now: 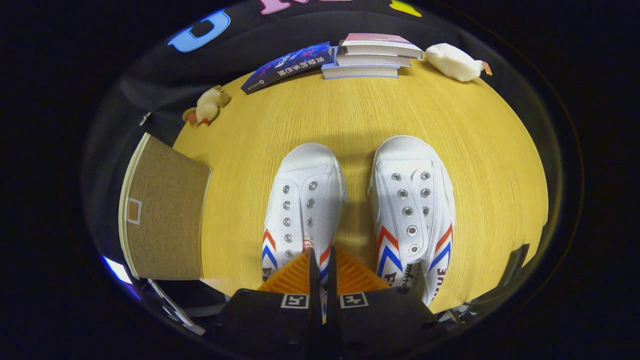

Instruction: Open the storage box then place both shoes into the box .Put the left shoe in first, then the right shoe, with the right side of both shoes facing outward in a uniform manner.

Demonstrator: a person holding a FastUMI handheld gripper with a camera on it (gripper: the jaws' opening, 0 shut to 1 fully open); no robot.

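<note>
Two white canvas shoes with red and blue chevrons stand side by side on the yellow wooden table, toes pointing away from me. The left shoe lies just ahead of my fingers and partly under them. The right shoe is to their right. My gripper hovers over the inner rear side of the left shoe, its fingers shut with only a thin slit between them, through which the shoe shows. A brown fabric storage box with a cream rim stands to the left of the shoes, its lid down.
A stack of books and a dark blue book leaning on it lie at the table's far edge. A white plush toy sits to their right. A small tan plush rests beyond the box.
</note>
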